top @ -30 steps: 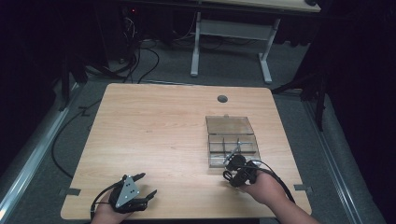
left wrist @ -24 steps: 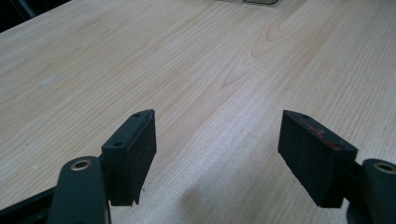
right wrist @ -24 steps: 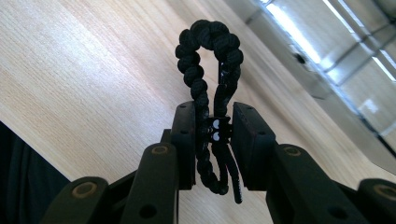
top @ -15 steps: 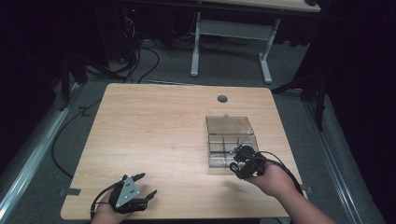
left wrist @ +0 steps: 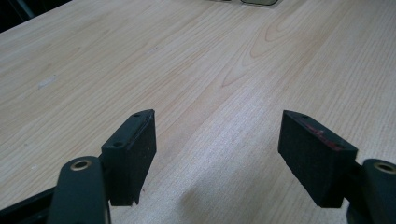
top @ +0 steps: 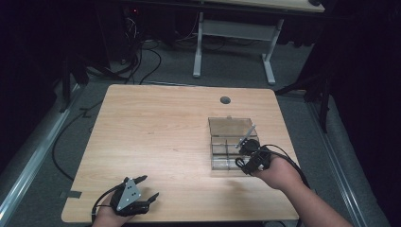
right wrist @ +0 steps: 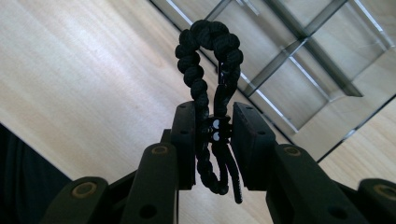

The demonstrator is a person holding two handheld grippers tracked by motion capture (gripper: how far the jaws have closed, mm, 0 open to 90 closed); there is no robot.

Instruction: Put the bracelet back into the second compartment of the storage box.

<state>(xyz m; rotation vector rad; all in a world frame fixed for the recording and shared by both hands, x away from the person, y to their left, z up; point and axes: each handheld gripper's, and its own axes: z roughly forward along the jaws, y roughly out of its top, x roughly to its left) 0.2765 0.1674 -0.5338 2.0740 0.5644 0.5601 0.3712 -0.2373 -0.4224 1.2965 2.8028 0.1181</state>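
Right gripper view, bracelet (right wrist: 208,70) tail hidden between tool (right wrist: 214,140)

Compartment box (top: 231,142) on table (top: 156,137), right half.

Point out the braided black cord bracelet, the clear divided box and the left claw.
braided black cord bracelet (right wrist: 208,56), right gripper view, braided loop.
clear divided box (top: 228,126), high view, far compartment.
left claw (left wrist: 217,156), left gripper view, midway between its jaws.

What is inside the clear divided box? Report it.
The clear divided box shows bare compartments with wood beneath. The right gripper, holding a black braided cord, covers part of its near right side.
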